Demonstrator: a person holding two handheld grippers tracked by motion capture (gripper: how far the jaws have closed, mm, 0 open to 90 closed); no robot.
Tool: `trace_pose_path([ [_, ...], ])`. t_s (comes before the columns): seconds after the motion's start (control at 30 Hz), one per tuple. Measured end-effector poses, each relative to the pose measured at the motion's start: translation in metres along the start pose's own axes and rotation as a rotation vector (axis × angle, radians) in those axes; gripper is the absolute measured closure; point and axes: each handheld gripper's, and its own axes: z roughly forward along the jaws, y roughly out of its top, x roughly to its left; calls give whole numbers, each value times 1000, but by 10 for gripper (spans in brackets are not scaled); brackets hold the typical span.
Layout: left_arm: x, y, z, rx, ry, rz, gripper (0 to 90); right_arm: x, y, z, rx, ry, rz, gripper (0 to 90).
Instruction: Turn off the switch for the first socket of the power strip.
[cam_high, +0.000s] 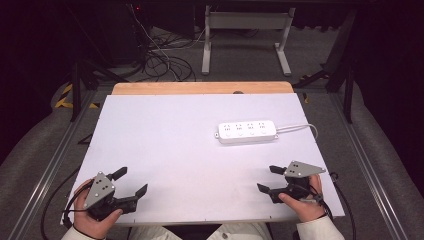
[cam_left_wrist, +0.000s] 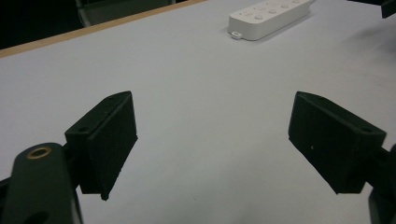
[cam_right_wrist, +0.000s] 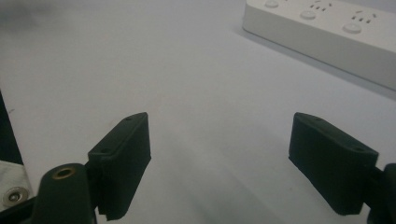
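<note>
A white power strip (cam_high: 247, 132) with several sockets lies flat on the white table (cam_high: 170, 150), right of centre, its cord running off to the right. My left gripper (cam_high: 131, 182) rests near the table's front left corner, open, nothing between its jaws; the power strip (cam_left_wrist: 268, 17) shows far ahead in the left gripper view. My right gripper (cam_high: 269, 179) sits near the front right edge, open and empty, a short way in front of the power strip (cam_right_wrist: 327, 32). Both pairs of black pads (cam_left_wrist: 109, 140) (cam_right_wrist: 122, 161) stand wide apart over bare table.
A wooden strip (cam_high: 202, 88) borders the table's far edge. Beyond it stand a white frame's legs (cam_high: 245, 40) and a tangle of cables (cam_high: 160, 60) on the floor. Metal rails (cam_high: 55, 155) run along both sides of the table.
</note>
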Motion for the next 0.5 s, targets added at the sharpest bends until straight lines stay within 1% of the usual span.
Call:
trace_pose_path([
  [0.07,0,0,0,1,0,8,154,1,-3,1,2,1,5,211],
  [0.17,0,-1,1,-10,-2,5,146,3,-6,3,1,2,10,212],
  [0.27,1,-2,1,-12,-3,12,142,4,-10,5,-4,2,11,212],
  [0.3,1,-2,2,-14,-4,8,142,4,-10,5,-5,1,10,212],
  [0.4,1,-3,2,-18,-3,10,141,4,-8,4,-20,-6,-3,212],
  [0.5,2,-3,3,-26,-6,9,135,5,-6,1,-24,-30,-25,214],
])
